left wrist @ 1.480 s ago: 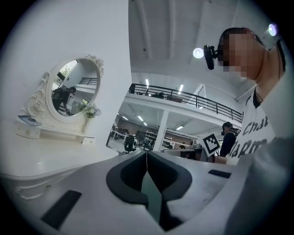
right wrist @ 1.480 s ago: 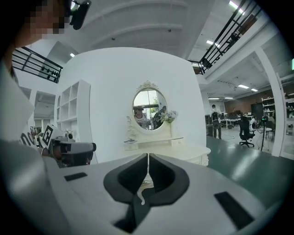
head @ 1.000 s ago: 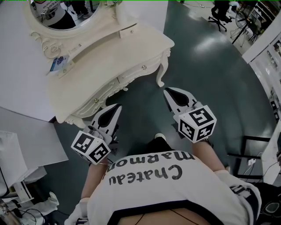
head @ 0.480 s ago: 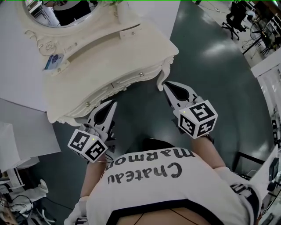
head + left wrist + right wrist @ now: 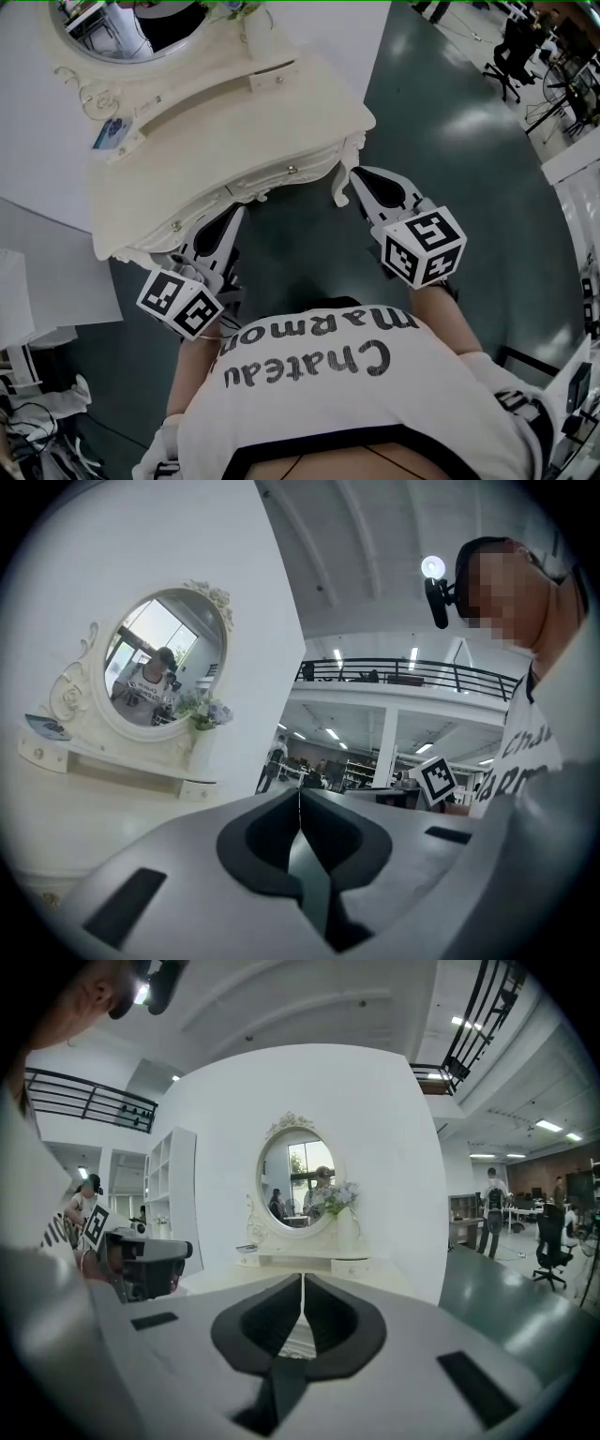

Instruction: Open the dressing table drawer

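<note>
My left gripper [image 5: 232, 217] and right gripper [image 5: 358, 176] are both shut and empty. They flank the closed drawer [image 5: 281, 176] along the cream dressing table [image 5: 234, 122]'s carved, scalloped edge. The right one is beside the curved leg [image 5: 343, 183], and glossy floor [image 5: 469, 187] lies open rightward.

left gripper [image 5: 232, 217] jaws together, right gripper [image 5: 361, 181] likewise

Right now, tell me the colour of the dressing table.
The dressing table is cream white; the head view shows it best.

Dark floor [image 5: 450, 141] (glossy); white wall [image 5: 403, 1166]
</note>
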### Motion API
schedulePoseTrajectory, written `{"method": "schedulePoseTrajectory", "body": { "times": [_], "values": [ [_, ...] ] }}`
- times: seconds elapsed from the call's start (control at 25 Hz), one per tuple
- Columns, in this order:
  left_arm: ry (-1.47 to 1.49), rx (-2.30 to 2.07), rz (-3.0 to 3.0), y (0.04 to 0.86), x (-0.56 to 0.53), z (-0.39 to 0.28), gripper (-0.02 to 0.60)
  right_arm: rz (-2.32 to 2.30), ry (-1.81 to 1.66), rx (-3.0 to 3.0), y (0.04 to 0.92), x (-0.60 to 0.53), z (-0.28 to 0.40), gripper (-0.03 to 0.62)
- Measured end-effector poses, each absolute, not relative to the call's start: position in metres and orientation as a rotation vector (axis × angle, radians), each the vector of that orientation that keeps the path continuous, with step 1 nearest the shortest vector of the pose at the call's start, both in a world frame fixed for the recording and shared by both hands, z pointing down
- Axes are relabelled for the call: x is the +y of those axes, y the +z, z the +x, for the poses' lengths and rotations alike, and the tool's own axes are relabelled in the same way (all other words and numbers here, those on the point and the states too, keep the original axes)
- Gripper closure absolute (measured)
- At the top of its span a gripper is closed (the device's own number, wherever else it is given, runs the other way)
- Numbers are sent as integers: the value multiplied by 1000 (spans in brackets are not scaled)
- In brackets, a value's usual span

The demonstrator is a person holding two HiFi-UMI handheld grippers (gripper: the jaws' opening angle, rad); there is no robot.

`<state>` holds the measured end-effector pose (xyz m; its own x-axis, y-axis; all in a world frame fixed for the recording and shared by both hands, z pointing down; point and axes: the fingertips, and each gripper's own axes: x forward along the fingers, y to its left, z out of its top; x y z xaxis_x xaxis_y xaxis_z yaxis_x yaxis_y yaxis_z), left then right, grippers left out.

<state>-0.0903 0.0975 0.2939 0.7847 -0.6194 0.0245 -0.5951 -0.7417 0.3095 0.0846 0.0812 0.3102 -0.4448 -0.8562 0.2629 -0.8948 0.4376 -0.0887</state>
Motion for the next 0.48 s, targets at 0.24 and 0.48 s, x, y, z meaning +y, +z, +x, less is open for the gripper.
{"method": "schedulePoseTrajectory", "body": {
  "times": [0.24, 0.48],
  "values": [
    [-117, -957, 2689, 288, 94, -76, 557, 1540, 346, -2527, 315, 76, 99, 568],
    [-77, -973, 2652, 300, 93, -72, 558, 1515, 429, -2517, 336, 72, 102, 568]
  ]
}}
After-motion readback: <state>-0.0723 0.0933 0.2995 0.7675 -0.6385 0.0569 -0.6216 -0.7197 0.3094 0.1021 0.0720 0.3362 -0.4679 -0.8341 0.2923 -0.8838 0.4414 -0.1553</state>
